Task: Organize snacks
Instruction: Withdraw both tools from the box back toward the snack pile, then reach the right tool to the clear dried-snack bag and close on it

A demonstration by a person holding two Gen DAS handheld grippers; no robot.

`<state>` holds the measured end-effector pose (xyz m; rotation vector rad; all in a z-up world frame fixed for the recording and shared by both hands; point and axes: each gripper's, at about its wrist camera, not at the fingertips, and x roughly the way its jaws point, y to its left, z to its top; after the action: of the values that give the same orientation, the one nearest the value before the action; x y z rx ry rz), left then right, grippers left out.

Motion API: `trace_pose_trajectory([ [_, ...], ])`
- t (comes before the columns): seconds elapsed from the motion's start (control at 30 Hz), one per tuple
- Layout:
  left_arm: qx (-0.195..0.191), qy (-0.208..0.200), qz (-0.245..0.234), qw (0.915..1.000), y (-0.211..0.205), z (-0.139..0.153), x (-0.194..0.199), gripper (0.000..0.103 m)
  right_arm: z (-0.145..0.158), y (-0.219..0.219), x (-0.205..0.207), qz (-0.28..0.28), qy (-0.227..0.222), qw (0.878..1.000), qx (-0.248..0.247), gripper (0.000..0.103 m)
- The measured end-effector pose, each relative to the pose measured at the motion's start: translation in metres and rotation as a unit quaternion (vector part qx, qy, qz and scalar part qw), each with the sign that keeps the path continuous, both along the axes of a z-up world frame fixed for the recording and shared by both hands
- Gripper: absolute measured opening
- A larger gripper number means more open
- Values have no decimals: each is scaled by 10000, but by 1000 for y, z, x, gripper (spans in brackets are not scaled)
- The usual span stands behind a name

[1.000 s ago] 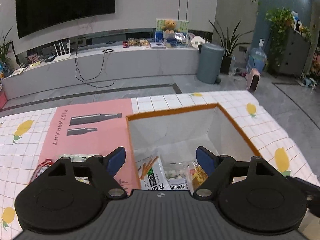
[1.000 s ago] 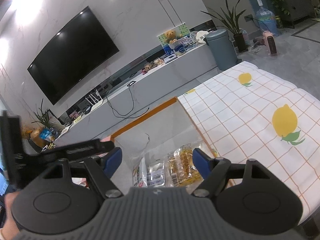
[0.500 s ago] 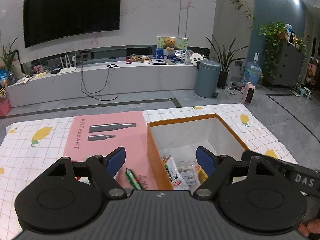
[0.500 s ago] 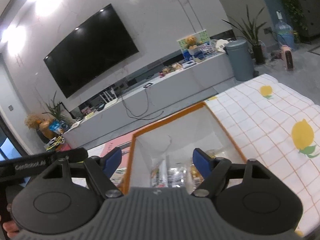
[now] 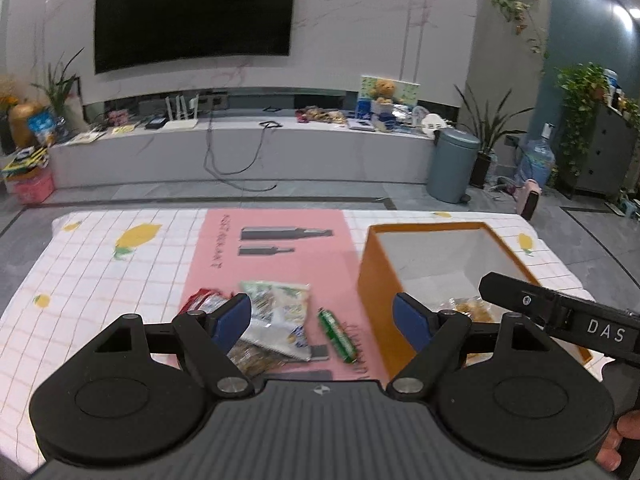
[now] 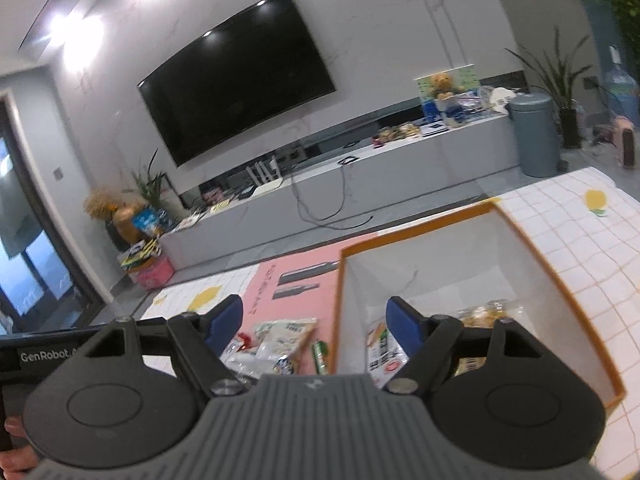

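Clearly both pairs of blue-padded black fingers stand spread and empty: the left gripper (image 5: 322, 320) above a loose heap of crinkly foil snack packets (image 5: 276, 316) and a slim green tube (image 5: 337, 336) on the smooth pink paper mat (image 5: 276, 264), the right gripper (image 6: 314, 320) over the near edge of the square orange cardboard box (image 6: 560, 284). Glossy wrapped snacks (image 6: 486, 314) lie on its white bottom. Lemon-print checked cloth covers the table (image 5: 100, 268).

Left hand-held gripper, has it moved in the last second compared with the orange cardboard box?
Yes. The left hand-held gripper has shifted left, off the orange cardboard box, and now hangs open over the loose snack packets on the pink paper mat.
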<state>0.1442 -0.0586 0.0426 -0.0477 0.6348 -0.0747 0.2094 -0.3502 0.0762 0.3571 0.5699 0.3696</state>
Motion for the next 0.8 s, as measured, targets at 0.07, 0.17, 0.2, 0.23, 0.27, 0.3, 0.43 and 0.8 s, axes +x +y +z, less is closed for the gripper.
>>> trace_pose_trajectory([
  [0.07, -56, 59, 91, 9999, 9, -6, -1, 94, -1, 12, 1, 122, -33, 9999, -93, 77],
  [0.17, -166, 68, 216, 9996, 22, -12, -7, 94, -4, 29, 3, 300, -84, 9994, -174, 77],
  [0.2, -179, 65, 256, 9995, 26, -14, -8, 94, -5, 36, 3, 355, -98, 9991, -193, 78],
  [0.23, -185, 46, 290, 9994, 29, -15, -10, 94, -6, 43, 3, 424, -108, 9988, -221, 79],
  [0.27, -199, 18, 329, 9993, 33, -16, -11, 94, -8, 50, 4, 501, -117, 9983, -269, 79],
  [0.3, -215, 1, 375, 9991, 39, -17, -12, 94, -10, 57, 3, 563, -122, 9978, -321, 79],
  [0.43, -240, 32, 607, 9979, 60, -27, -12, 93, -20, 84, 4, 792, -140, 9952, -561, 79],
  [0.8, -514, 489, 1160, 9907, 128, -70, -8, 93, -50, 131, 7, 971, -210, 9889, -1106, 79],
])
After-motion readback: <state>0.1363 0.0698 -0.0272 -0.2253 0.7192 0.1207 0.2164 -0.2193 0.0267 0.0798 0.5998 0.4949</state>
